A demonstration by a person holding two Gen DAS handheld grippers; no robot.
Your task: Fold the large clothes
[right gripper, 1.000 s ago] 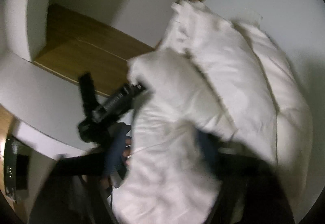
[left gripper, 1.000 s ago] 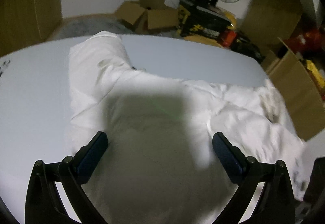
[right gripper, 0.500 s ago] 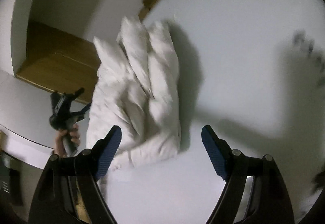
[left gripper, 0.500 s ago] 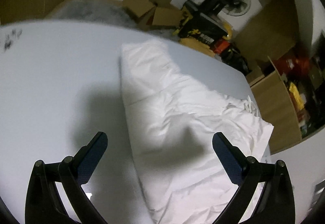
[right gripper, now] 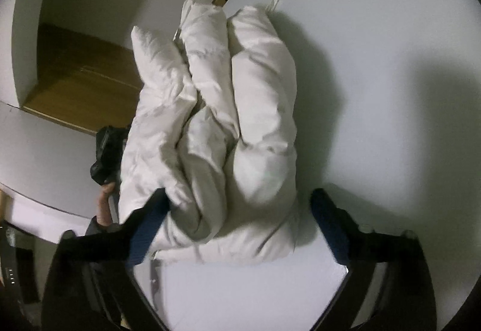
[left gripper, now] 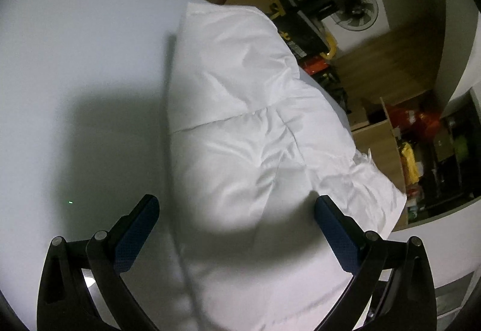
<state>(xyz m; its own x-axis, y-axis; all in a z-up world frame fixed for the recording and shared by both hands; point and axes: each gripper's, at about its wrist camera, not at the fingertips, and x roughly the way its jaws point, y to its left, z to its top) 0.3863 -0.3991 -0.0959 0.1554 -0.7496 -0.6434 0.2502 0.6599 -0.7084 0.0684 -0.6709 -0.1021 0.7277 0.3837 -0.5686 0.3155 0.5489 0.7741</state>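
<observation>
White puffy jacket [right gripper: 216, 132] is bunched in thick folds on the white table [right gripper: 375, 60], near its left edge. Right gripper [right gripper: 237, 229] is opening around the near end, nothing pinched. Left gripper [left gripper: 237, 229] is spread wide over it, empty.

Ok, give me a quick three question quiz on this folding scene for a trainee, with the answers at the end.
1. True or false: the white padded garment lies folded into a bundle on the white table.
2. Which stands against the wall beyond the table in the left wrist view: A) a fan, B) a ladder, C) a bicycle?
3. Fill in: neither the left gripper nor the right gripper grips the garment; both jaws stand ____.

Key: 1 true; 2 A; 3 open (the right gripper's jaws are opening, with the bundle's near end between them).
</observation>
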